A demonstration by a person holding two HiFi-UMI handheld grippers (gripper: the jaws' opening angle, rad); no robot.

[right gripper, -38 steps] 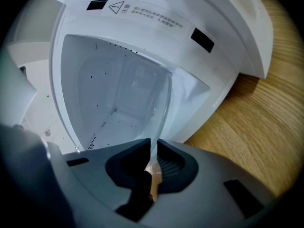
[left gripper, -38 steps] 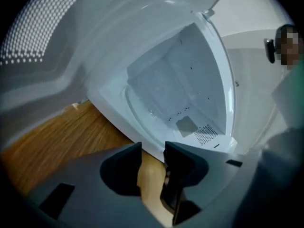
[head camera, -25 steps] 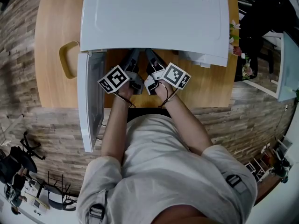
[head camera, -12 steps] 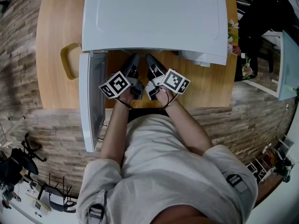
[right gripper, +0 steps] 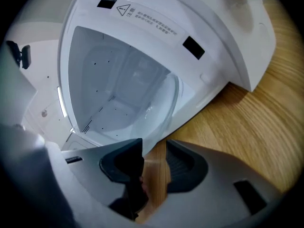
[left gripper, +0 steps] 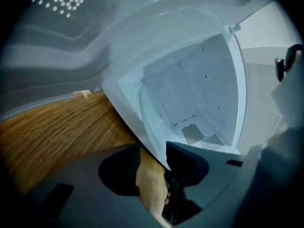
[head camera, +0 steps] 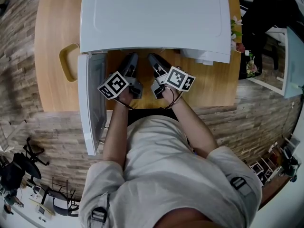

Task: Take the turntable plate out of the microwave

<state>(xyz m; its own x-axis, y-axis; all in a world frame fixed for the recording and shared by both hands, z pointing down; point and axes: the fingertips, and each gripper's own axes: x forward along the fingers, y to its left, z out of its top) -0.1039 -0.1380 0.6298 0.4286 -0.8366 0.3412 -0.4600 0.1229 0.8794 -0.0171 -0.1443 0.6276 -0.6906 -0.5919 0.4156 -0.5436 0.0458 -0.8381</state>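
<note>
The white microwave (head camera: 152, 18) stands on a wooden table (head camera: 52, 42), its door (head camera: 90, 103) swung open to the left. Inside the cavity lies the clear glass turntable plate (right gripper: 173, 96), its rim curving along the front lip; the left gripper view shows the plate (left gripper: 145, 110) too. My left gripper (head camera: 129, 63) and right gripper (head camera: 154, 61) point side by side into the opening. The left gripper (left gripper: 152, 170) is opening, with a pale edge reaching into its gap and no pad pressing on it. The right gripper (right gripper: 154, 165) is also opening, the rim's edge just above its gap.
A yellow handled object (head camera: 69, 61) lies on the table to the left of the microwave. Flowers (head camera: 237, 34) stand at the table's right edge. The open door walls off the left side. Bare wood (head camera: 213, 84) shows to the right of the hands.
The two grippers stand slightly farther apart than before. The hands have hardly shifted in front of the microwave opening.
</note>
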